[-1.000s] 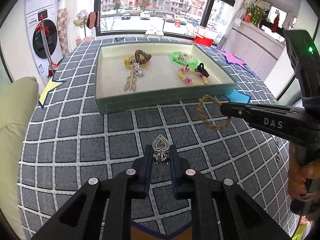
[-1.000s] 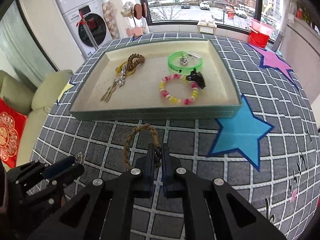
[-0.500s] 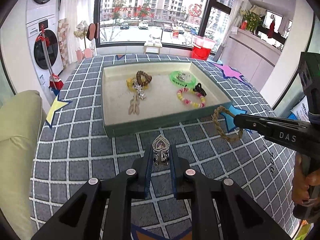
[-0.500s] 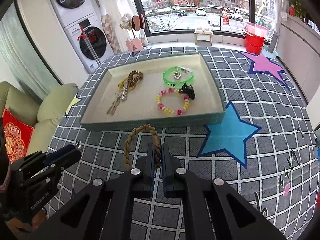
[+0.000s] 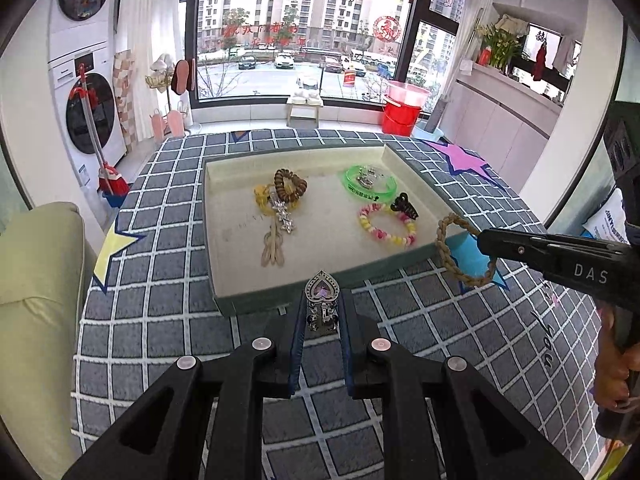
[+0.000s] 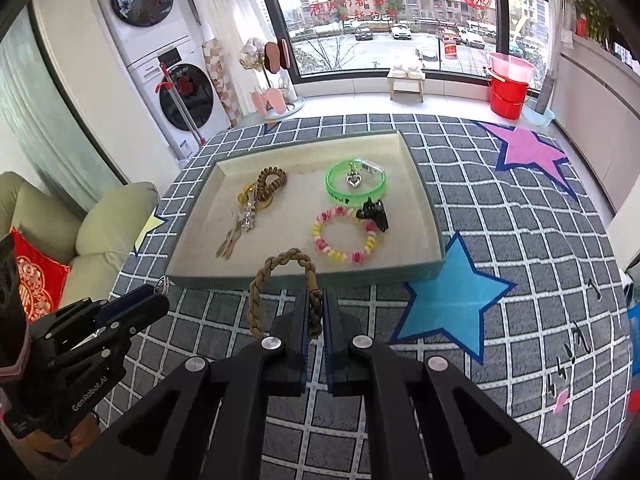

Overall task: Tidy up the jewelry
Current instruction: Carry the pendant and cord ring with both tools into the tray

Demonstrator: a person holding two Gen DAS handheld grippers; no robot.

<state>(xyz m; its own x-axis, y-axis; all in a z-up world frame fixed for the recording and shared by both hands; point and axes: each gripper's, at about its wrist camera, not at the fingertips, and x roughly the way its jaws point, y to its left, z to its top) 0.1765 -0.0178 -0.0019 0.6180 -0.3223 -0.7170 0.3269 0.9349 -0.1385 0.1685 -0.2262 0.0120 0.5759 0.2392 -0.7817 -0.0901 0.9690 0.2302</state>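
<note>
Since the earlier frames both grippers have been raised off the checked cloth and carried toward the tray [image 5: 256,304], which now sits lower and nearer in each wrist view, with more of the room visible beyond it.

In the left wrist view the left gripper [image 5: 322,312] is seen narrowed onto a heart-shaped clip [image 5: 322,294], pinched by its lower metal body so that the jewelled heart stands clear above the pads at 12 o'clock, just over the tray's near wall. The clip is judged light, rigid and slippery where the metal is polished; the flat hinge part is the safer place to be held, and the stone face is best left untouched.

Further right, the right gripper [image 6: 316,312] is closed hard on a braided cord bracelet [image 6: 280,280], taken at its knotted end. The loop sags out to about 11 o'clock from the fingertips, short of the tray's front wall. It is judged soft, very light and floppy, so it can swing and be dropped only loosely in place.

Inside the tray a brown coiled band [image 6: 272,180] lies at the back left, a green bangle [image 6: 356,182] at the back right, and a pink and yellow bead bracelet [image 6: 344,240] toward the front right.
</note>
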